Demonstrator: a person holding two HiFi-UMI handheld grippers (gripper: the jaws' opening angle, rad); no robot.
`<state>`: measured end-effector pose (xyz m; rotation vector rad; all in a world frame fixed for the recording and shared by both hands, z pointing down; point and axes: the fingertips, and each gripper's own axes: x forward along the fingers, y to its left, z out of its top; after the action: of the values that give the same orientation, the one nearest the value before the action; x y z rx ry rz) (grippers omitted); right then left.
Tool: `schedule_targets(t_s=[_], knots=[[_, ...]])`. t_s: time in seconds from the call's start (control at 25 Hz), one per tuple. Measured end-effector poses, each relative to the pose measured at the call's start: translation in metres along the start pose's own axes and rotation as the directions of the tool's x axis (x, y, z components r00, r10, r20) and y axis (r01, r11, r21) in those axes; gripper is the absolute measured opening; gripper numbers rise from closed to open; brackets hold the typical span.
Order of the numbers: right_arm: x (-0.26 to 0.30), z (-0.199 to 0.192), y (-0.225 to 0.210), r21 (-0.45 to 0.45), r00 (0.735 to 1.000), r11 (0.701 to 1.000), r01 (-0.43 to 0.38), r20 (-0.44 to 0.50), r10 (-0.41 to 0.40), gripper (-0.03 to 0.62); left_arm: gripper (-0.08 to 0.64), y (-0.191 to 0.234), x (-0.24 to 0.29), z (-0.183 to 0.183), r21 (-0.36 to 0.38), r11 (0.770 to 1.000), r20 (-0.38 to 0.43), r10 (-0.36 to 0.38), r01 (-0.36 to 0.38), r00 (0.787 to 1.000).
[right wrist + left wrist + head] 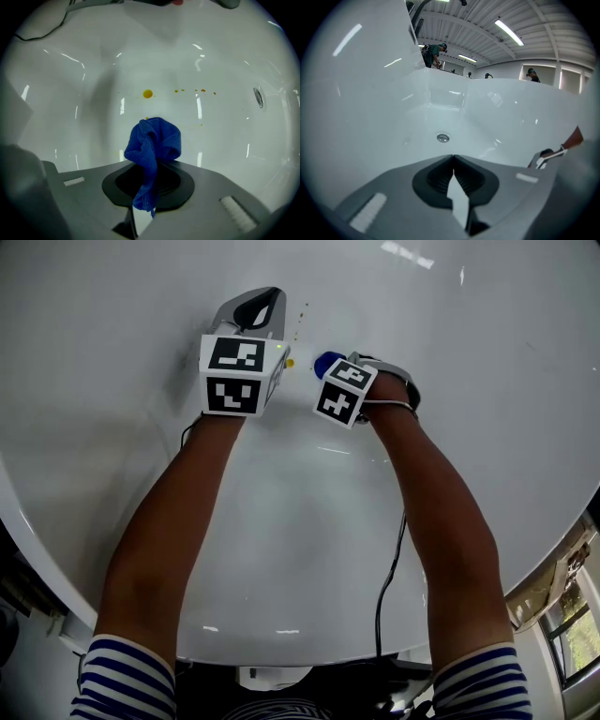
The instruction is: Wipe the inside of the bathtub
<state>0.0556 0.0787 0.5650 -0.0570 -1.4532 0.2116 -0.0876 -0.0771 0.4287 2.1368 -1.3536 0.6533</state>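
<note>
Both arms reach down into a white bathtub (469, 427). My right gripper (339, 371) is shut on a bunched blue cloth (327, 363), which stands up between the jaws in the right gripper view, blue cloth (154, 140), just above the tub surface. A yellow stain (147, 94) and a row of small orange specks (194, 91) lie on the white surface beyond the cloth; the yellow stain (289, 362) sits between the two grippers. My left gripper (261, 306) is shut with nothing in it, its tips meeting in its own view, left gripper (453, 159).
A metal drain (443, 138) sits in the tub floor ahead of the left gripper; a round fitting (258, 97) shows on the tub wall at right. A black cable (382, 592) hangs over the near rim (281, 652). People stand far off beyond the tub.
</note>
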Motion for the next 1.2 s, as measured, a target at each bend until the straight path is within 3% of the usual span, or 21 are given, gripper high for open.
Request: schedule_targets(t_s=[0.8, 1.2], knots=[[0.016, 0.009, 0.166, -0.067, 0.982, 0.980, -0.187, -0.027, 0.186, 0.051, 0.003, -0.008, -0.038, 0.020, 0.030, 1.000, 0.019, -0.011, 0.010, 1.000], [0.024, 0.003, 0.181, -0.081, 0.974, 0.971, -0.226, -0.038, 0.223, 0.051, 0.003, -0.008, -0.038, 0.013, 0.027, 1.000, 0.014, -0.001, 0.000, 1.000]])
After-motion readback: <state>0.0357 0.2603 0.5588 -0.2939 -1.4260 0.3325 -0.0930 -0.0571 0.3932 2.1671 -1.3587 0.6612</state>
